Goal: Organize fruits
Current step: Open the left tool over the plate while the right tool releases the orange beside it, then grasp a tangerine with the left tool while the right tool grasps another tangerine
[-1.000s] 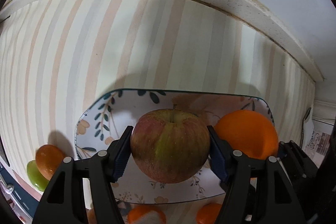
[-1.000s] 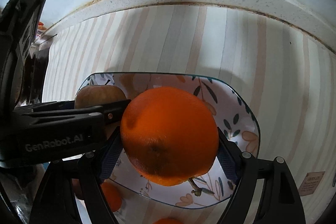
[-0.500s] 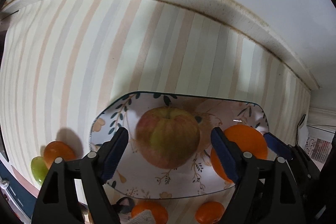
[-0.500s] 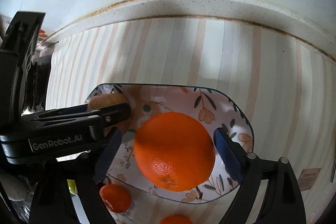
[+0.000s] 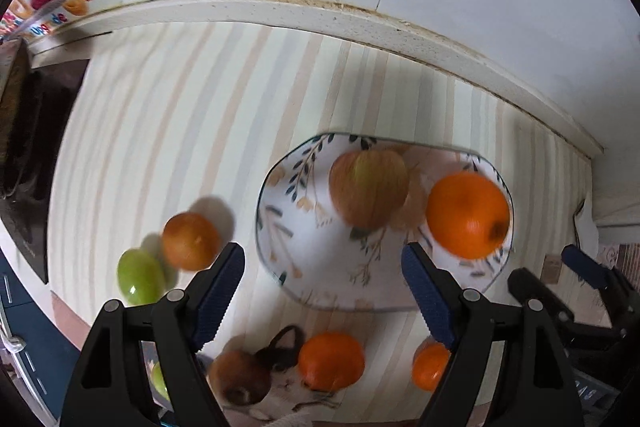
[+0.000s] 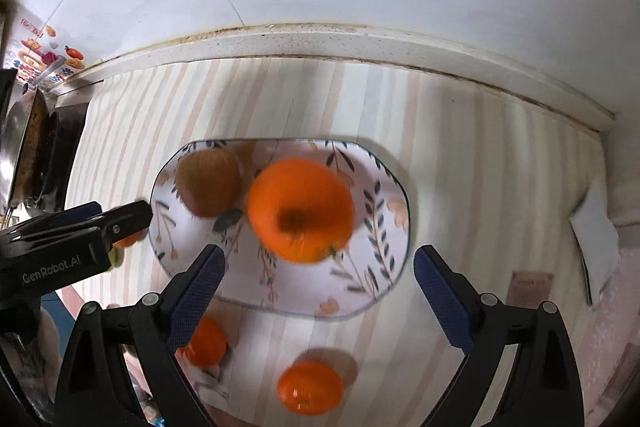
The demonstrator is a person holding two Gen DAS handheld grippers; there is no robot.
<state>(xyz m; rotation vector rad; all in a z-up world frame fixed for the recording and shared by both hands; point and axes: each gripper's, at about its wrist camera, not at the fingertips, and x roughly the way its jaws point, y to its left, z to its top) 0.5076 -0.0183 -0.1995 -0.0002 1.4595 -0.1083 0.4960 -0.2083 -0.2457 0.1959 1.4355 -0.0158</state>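
Left wrist view: left gripper (image 5: pixel 322 285) hanging spread, gripping nothing, blue ribbed pads. Small round tangerines (image 5: pixel 331 361) lying nearest on striped cloth (image 5: pixel 168 131). Beyond, leaf-patterned octagonal plate (image 5: pixel 280 267) carrying streaked apple (image 5: pixel 368 189) beside glossy orange (image 5: pixel 467 215). Right gripper (image 6: pixel 318 287) spread too, orange's navel facing camera.
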